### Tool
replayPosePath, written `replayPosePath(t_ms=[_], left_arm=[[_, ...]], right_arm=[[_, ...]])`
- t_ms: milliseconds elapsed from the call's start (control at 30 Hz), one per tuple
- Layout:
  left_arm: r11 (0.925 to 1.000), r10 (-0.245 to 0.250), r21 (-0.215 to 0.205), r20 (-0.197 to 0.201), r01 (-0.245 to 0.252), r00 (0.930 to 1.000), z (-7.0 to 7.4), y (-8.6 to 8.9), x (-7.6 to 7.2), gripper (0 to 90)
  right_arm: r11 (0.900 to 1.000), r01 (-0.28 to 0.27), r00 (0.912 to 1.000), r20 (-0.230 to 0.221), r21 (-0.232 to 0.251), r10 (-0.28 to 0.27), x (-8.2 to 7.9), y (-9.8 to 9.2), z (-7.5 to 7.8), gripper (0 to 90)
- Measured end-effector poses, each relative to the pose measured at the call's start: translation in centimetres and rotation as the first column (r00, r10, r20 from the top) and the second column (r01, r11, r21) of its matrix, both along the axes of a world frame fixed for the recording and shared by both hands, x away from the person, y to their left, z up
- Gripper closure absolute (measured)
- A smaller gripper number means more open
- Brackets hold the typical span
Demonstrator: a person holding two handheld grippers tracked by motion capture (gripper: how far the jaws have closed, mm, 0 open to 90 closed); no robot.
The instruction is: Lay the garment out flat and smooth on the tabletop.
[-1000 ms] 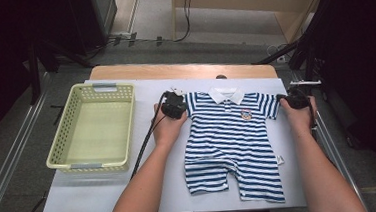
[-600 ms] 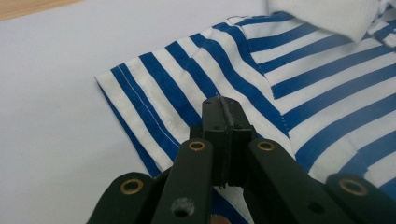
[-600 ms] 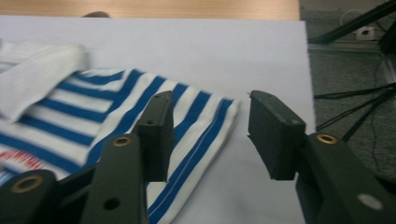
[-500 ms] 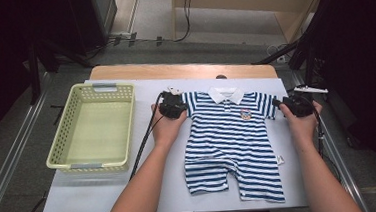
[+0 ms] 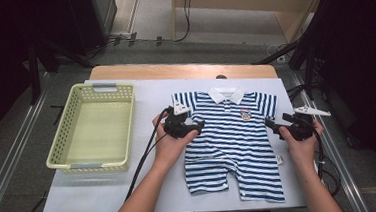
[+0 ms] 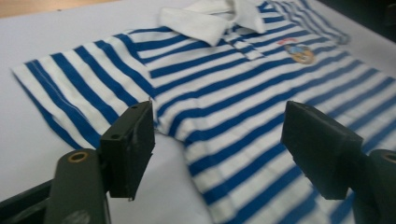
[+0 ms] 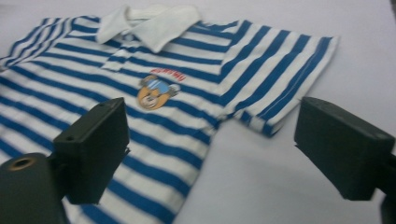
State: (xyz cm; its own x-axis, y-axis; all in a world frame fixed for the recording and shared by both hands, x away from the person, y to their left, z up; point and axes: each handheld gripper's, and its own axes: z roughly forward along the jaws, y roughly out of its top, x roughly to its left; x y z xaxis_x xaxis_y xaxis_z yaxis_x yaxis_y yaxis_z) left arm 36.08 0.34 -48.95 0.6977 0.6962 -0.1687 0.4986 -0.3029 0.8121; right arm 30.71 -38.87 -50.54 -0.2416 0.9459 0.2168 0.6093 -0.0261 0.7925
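A blue-and-white striped baby romper (image 5: 231,143) with a white collar and a chest badge lies flat on the white sheet (image 5: 152,198). My left gripper (image 5: 199,127) hovers over its left side below the sleeve. In the left gripper view, the left gripper (image 6: 219,149) has its jaws wide apart above the striped romper (image 6: 243,93). My right gripper (image 5: 273,126) is at the romper's right edge, under the right sleeve (image 7: 289,74). In its own view, the right gripper (image 7: 215,149) is open too. Both pairs of jaws have just been opening, with nothing gripped between them.
A pale yellow-green perforated basket (image 5: 63,145) stands on the sheet's left half. A wooden table edge (image 5: 173,69) runs along the back. A black cable (image 5: 144,159) trails from the left gripper toward the near edge. Metal rails flank the table.
Both grippers were shut at the romper's shoulders. They have opened and drawn back toward the near edge, leaving the sleeves spread flat.
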Motion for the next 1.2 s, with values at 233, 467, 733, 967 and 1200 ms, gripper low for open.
replayPosePath(t_ms=[233,467,733,967,1200], left_arm=[[0.9977,-0.059,-0.033,0.002,0.059,0.9983,0.3,0.7,-3.4,12.3],[0.9930,-0.101,-0.062,-0.002,0.101,0.9949,0.4,1.5,-6.3,0.0],[0.9931,-0.087,-0.078,0.014,0.088,0.9961,-0.2,3.3,-9.5,0.0],[0.9945,-0.078,-0.069,0.024,0.079,0.9967,-0.5,4.6,-12.0,0.0],[0.9936,-0.097,-0.055,0.024,0.099,0.9950,-0.7,5.2,-14.6,4.9]], right_arm=[[0.998,-0.046,0.9986,0.024,-0.043,0.047,-3.3,1.9,0.1,0.0],[0.994,-0.093,0.9945,0.044,-0.055,0.095,-5.9,4.2,1.1,0.0],[0.977,-0.204,0.9762,0.064,-0.055,0.207,-9.6,8.0,1.6,0.0],[0.954,-0.297,0.9486,0.099,-0.047,0.301,-12.4,10.9,1.8,12.9],[0.929,-0.365,0.9260,0.078,-0.067,0.369,-14.4,14.2,1.0,36.1]])
